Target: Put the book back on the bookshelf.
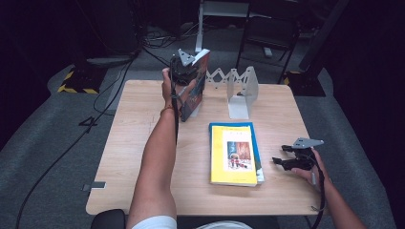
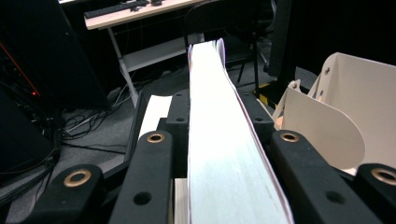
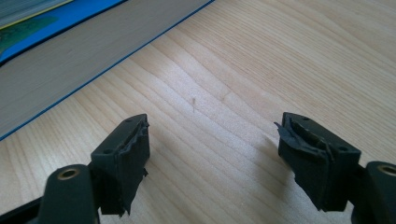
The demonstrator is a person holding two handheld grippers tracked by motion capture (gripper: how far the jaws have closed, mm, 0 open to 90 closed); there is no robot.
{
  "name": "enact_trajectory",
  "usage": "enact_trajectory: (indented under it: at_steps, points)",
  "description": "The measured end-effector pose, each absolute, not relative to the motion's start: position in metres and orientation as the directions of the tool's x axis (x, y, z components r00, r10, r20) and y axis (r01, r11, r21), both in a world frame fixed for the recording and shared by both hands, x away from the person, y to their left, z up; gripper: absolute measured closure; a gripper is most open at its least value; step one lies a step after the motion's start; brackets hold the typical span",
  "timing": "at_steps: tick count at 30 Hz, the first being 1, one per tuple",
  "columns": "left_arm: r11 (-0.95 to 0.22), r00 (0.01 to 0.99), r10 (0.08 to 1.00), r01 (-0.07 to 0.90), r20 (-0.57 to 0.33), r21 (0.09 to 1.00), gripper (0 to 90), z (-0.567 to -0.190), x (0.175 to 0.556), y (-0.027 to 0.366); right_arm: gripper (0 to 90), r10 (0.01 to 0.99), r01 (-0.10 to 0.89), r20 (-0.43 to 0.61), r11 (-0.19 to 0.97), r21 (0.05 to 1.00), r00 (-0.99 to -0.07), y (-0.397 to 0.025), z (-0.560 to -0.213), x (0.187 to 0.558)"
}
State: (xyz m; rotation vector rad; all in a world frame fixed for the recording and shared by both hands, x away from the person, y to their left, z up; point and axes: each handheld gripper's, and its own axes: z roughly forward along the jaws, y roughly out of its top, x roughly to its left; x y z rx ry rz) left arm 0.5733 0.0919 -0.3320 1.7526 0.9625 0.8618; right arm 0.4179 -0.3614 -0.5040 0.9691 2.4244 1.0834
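Note:
My left gripper (image 1: 188,71) is shut on an upright book (image 1: 197,86) with a dark pictured cover, held at the table's back middle. In the left gripper view the book's white page edge (image 2: 224,149) runs between the two black jaws, gripper (image 2: 224,140). A white metal bookend (image 1: 241,90) stands just right of that book, also seen as cream plates (image 2: 336,121). A yellow book lies on a blue book (image 1: 234,153) flat at the table's centre. My right gripper (image 1: 282,160) rests open near the right edge, beside the stack; its jaws stand wide apart, gripper (image 3: 212,144), over bare wood, with the blue book's page edge (image 3: 70,60) ahead.
The light wooden table (image 1: 138,124) has bare room on its left half and front right. Beyond it are a dark floor with cables, a white-legged desk (image 1: 200,24) and black stands. A yellow-black striped base (image 1: 76,78) sits at the back left.

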Motion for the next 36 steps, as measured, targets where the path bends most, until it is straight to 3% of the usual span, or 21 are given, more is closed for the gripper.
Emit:
enact_trajectory:
  at_steps: [36]
  points:
    - [-0.326, 0.457, 0.868, 0.232, 0.193, 0.917, 64.8, -0.332, 0.554, 0.101, 25.1, 0.692, 0.456, -0.008, 0.483, 0.748, -0.722, -0.361, -0.504, 0.418]
